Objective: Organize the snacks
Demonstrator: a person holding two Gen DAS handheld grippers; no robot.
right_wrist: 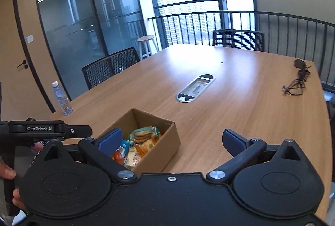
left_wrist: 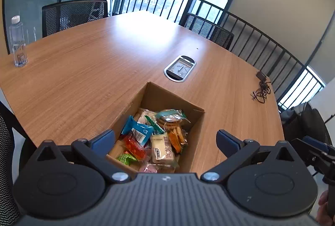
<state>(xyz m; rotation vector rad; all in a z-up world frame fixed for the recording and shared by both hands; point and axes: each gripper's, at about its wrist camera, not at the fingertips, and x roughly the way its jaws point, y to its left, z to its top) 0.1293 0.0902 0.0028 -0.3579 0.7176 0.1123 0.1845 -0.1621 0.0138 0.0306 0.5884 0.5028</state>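
From your left wrist, your left tongs (left_wrist: 165, 140) gape fully, gripping nothing, above the cardboard box (left_wrist: 196, 131) of snacks (left_wrist: 155, 138) on the counter (left_wrist: 83, 70). From your right wrist, your right tongs (right_wrist: 171, 142) are spread wide and empty, the box (right_wrist: 165, 146) just beneath their left finger.

Black tongs (left_wrist: 165, 139), blue pads (left_wrist: 103, 140), silver screws, "GenRobot.AI" lettering.

"GenRobot.AI" on left tongs (right_wrist: 83, 131)
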